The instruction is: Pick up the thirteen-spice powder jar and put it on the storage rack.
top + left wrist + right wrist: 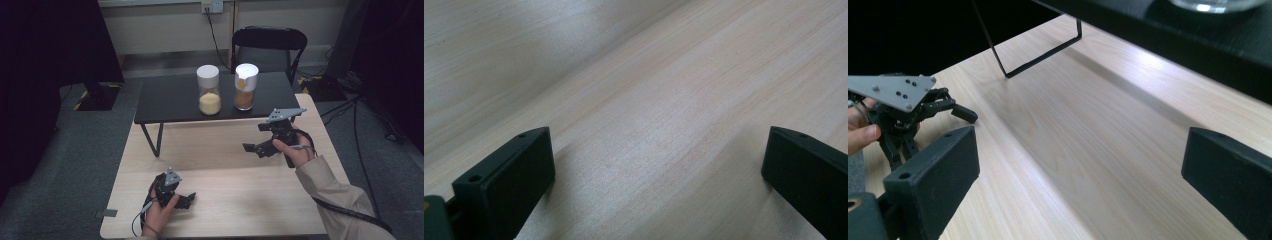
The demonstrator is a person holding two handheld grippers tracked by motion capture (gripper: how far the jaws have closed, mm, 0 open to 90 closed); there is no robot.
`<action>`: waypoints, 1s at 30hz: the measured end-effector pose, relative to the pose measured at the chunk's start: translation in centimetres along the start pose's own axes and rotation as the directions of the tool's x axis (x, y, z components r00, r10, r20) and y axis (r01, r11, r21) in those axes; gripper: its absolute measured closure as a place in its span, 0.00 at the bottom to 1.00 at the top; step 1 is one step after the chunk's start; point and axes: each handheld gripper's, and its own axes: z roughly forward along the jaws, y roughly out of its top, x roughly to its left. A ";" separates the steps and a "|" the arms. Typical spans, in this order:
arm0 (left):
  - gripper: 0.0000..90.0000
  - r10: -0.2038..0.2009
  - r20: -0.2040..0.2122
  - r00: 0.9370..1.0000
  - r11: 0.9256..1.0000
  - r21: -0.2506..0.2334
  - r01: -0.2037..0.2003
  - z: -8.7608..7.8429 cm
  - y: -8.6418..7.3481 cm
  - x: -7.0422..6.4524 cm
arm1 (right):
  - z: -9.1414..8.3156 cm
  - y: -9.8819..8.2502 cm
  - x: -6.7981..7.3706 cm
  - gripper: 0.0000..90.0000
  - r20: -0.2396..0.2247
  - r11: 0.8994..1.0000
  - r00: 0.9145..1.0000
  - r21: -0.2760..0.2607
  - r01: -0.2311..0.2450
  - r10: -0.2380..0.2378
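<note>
Glass jars with white lids, one of pale yellow grains (209, 90) and one of brown powder (245, 86), stand side by side on the black raised shelf (170, 97) at the far side. Your right tool (254, 148) hovers near them, jaws wide; your left tool (186, 200) rests on the light wooden bench (225, 175) near you, jaws wide, nothing held.

Lab/office rm, grey carpet (90, 145), wall socket (212, 6), cables (361, 150)
</note>
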 end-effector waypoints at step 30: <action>0.00 0.000 0.000 1.000 1.000 0.000 0.000 0.0 0.0 0.0 | 0.6 -5.2 -0.8 0.01 -0.008 1.000 1.000 0.011 -0.020 0.020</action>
